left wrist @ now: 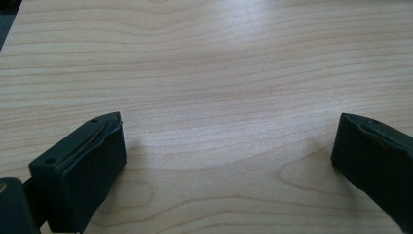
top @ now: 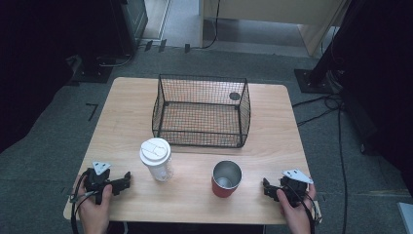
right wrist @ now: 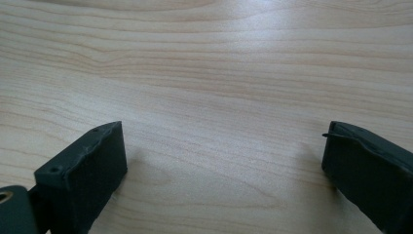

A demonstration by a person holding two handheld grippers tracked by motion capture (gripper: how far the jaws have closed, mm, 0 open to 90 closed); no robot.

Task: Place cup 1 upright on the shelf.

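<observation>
A: What do you see from the high view?

B: A wooden surface (top: 195, 195). A black wire basket (top: 201, 111) sits at the far side, in the middle. Nearer, a clear cup with a white lid (top: 156, 159) stands left of the middle. A red cup with a shiny inside (top: 226, 179) stands right of the middle, with no lid on top.

A: And the hands?

B: The left gripper (top: 127, 178) rests on the near left part, pointing at the lidded cup, close to it but apart. The right gripper (top: 265, 186) rests on the near right part, pointing at the red cup, near it but not touching.

A: What about the left gripper view?

B: Its jaws are spread wide, with just bare wood between them.

A: And the right gripper view?

B: Same there. The jaws are spread wide over bare wood, pinching nothing.
</observation>
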